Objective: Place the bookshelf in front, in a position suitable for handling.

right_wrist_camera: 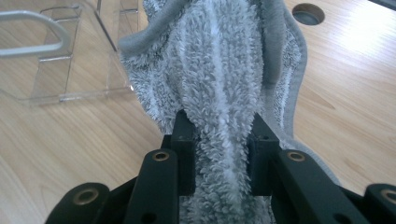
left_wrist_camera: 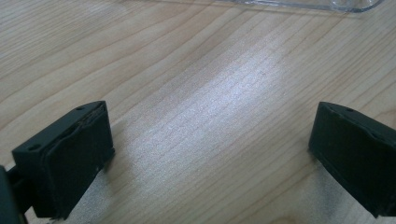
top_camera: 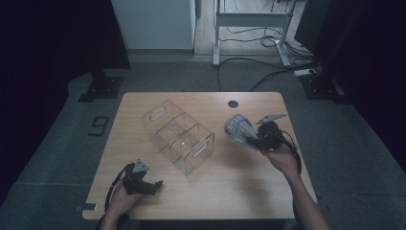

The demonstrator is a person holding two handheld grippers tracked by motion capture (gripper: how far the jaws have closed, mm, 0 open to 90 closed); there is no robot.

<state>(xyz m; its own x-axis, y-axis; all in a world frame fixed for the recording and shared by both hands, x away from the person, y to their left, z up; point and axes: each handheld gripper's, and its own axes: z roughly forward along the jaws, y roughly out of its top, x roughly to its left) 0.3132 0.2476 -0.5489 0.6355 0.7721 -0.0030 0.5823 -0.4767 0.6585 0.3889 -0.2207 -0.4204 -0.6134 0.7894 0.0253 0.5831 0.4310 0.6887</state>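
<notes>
Your left gripper (top_camera: 154, 184) rests low near your edge of the table, jaws wide apart with nothing between them. Your right gripper (top_camera: 244, 139) is raised, pointing away and leftward, jaws clamped on the towel (right_wrist_camera: 224, 79).

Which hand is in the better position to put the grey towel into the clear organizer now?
The right. The right gripper is already clamped on the grey towel, beside the clear organizer. The left gripper rests open on the table, holding nothing.
</notes>
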